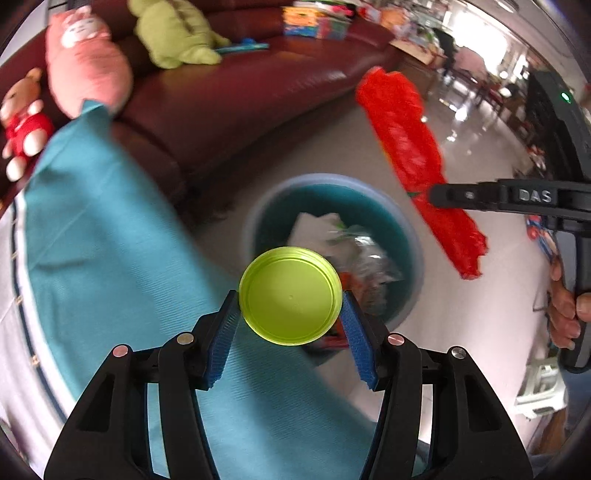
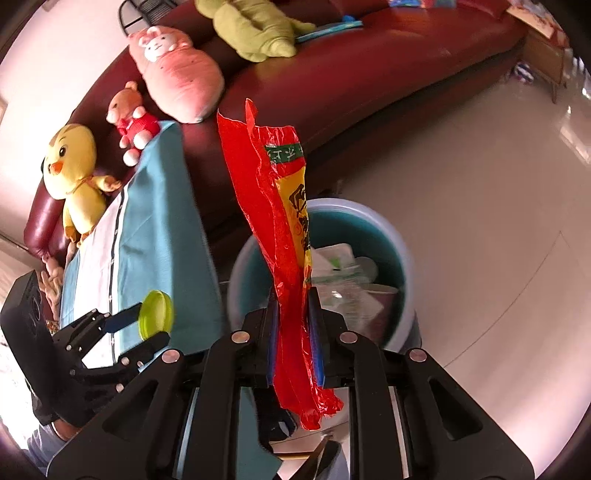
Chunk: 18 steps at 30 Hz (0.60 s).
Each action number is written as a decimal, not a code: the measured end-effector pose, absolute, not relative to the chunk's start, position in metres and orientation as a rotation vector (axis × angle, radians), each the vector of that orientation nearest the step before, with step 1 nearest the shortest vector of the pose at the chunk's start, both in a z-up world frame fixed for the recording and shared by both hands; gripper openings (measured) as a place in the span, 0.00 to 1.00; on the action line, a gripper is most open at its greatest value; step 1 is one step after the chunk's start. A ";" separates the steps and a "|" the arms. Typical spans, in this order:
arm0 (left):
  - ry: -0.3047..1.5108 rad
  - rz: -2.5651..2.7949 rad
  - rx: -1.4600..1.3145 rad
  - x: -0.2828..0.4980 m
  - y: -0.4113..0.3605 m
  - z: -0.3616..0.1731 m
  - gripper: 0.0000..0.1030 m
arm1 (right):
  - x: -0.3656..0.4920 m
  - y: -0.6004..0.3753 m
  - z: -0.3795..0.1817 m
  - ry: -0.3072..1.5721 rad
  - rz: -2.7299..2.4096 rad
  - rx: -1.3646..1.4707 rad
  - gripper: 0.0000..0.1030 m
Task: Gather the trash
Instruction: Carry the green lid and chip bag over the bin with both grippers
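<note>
My left gripper [image 1: 290, 312] is shut on a lime-green plastic lid [image 1: 290, 295], its blue pads [image 1: 225, 336] pressing both sides of the rim. The lid hangs above the near rim of a blue bin [image 1: 413, 236] that holds paper and wrappers. My right gripper [image 2: 293, 321] is shut on a long red snack wrapper [image 2: 273, 177], which stands up between the pads and hangs below them too. In the left wrist view the red wrapper [image 1: 410, 147] and the right gripper [image 1: 439, 195] sit right of the bin. In the right wrist view, the bin [image 2: 369, 229] lies just beyond the wrapper, and the left gripper [image 2: 147, 325] with the lid [image 2: 155, 314] is at lower left.
A teal cloth [image 1: 110, 240] covers a table at the left. Behind it runs a dark red sofa [image 1: 236, 96] with plush toys: a pink one [image 1: 85, 62], a green one [image 1: 173, 33], a small bear [image 2: 129, 114], a yellow chick [image 2: 74, 166]. Glossy pale floor [image 2: 480, 221] spreads right. A person's hand [image 1: 565, 310] grips the right handle.
</note>
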<state>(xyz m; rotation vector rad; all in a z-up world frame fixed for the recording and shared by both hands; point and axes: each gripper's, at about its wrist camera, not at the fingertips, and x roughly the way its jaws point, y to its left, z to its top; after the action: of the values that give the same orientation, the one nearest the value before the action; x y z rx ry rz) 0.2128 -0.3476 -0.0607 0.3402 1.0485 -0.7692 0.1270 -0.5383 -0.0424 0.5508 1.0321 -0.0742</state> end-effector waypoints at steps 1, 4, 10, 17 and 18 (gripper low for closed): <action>1.053 -0.786 0.346 0.209 -0.356 -0.063 0.55 | 0.126 -0.542 -0.045 1.036 -0.076 0.558 0.15; 1.069 -0.841 0.364 0.197 -0.379 -0.071 0.55 | 0.124 -0.551 -0.054 1.051 -0.081 0.573 0.15; 1.130 -0.896 0.385 0.190 -0.408 -0.097 0.55 | 0.122 -0.563 -0.063 1.074 -0.092 0.591 0.15; 1.217 -0.855 0.397 0.211 -0.415 -0.136 0.55 | 0.124 -0.573 -0.071 1.102 -0.099 0.596 0.16; 1.218 -0.842 0.410 0.214 -0.416 -0.140 0.55 | 0.125 -0.574 -0.072 1.106 -0.099 0.597 0.16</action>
<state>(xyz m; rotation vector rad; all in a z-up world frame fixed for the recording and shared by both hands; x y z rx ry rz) 0.2145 -0.4162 -0.1403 0.4097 1.2177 -0.8420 0.1252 -0.5745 -0.0720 0.5967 1.1056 -0.0990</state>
